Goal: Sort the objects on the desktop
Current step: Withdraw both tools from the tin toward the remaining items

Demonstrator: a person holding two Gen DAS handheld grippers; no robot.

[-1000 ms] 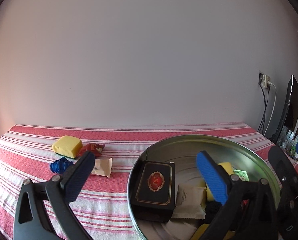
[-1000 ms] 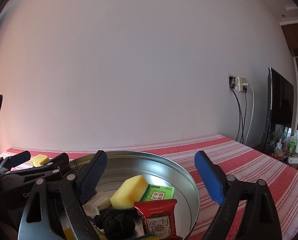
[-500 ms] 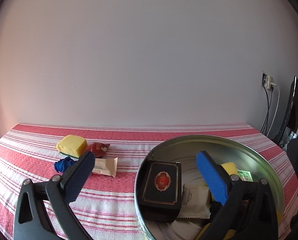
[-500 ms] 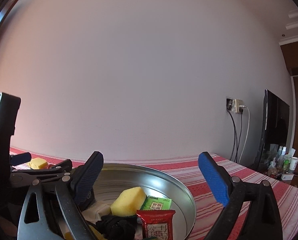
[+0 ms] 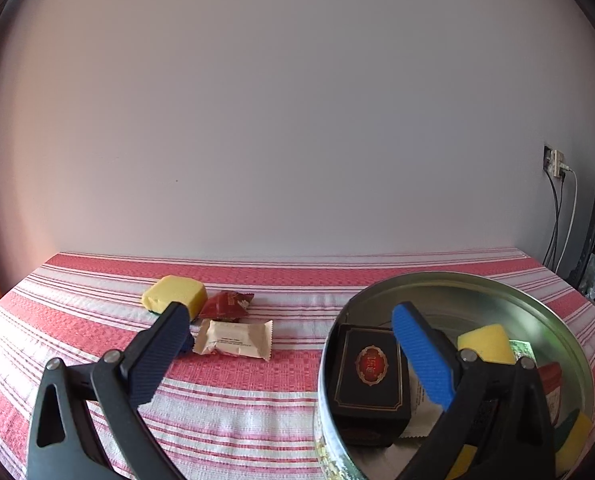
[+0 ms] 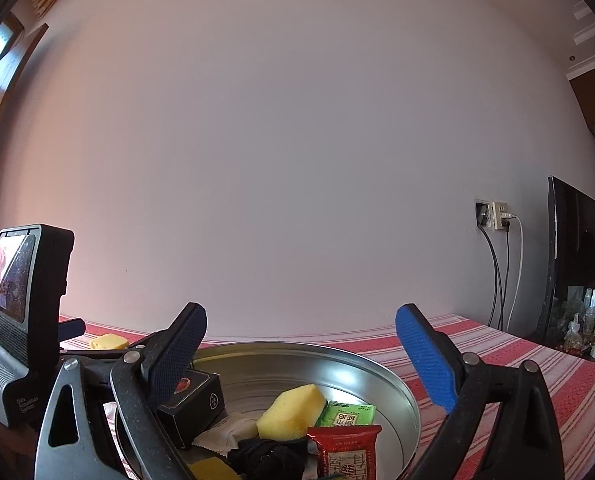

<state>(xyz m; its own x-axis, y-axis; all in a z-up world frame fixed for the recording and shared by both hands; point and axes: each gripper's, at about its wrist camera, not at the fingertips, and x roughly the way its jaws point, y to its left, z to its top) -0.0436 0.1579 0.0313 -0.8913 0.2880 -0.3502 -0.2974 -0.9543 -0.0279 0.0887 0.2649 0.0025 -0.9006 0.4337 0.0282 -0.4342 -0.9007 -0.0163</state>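
Note:
A round metal tin (image 5: 457, 277) stands on the striped cloth at my right and holds a black box (image 5: 371, 372), a yellow sponge (image 5: 485, 344) and packets. My left gripper (image 5: 289, 354) hangs open and empty over the tin's left rim. Left of the tin lie a second yellow sponge (image 5: 175, 294), a red wrapper (image 5: 227, 305) and a beige packet (image 5: 233, 338). My right gripper (image 6: 301, 360) is open and empty above the tin (image 6: 297, 346), over the sponge (image 6: 293, 410), a green packet (image 6: 347, 414), a red packet (image 6: 347, 452) and a black bundle (image 6: 265, 456).
The left gripper's body with its screen (image 6: 29, 280) fills the left of the right wrist view. A dark monitor (image 6: 573, 256), a wall socket with cables (image 6: 497, 216) and small bottles (image 6: 589, 316) stand at the far right. A plain wall closes the table's far edge.
The left gripper has shifted left, so the tin sits further right in its view and the right gripper has left it. The right gripper has risen and tilted up. Both stay open.

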